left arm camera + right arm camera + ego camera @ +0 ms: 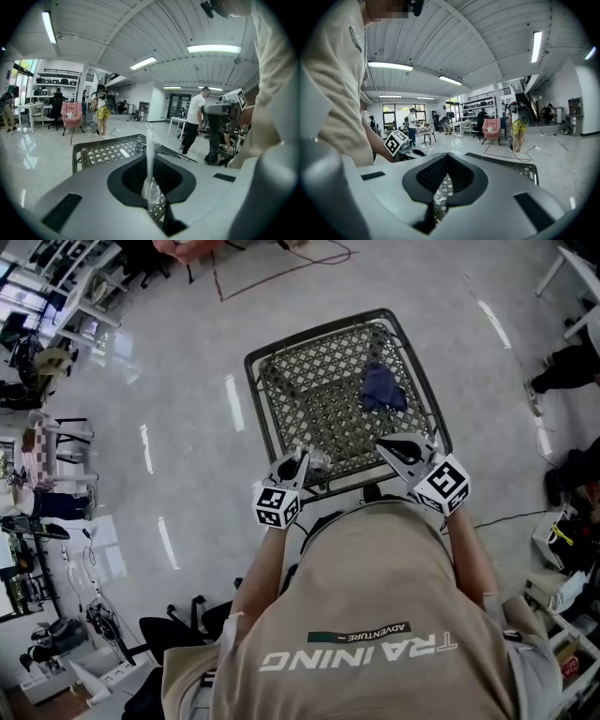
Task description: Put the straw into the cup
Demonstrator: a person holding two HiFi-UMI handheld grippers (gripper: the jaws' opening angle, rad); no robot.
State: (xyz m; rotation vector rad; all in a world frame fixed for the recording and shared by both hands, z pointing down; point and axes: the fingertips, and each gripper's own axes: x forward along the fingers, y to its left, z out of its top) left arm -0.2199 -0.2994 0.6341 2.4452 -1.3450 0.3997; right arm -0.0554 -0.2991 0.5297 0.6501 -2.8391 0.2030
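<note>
Clear-wrapped straw (149, 159), upright, gripped near base

Beige T-shirt (375, 615), grey left gripper (302, 456), right gripper (382, 443)

metal lattice table (257, 395) on a glossy floor (178, 352)
a crumpled blue cloth (382, 388) lies on it; a red cable (281, 276) loops beyond.
</note>
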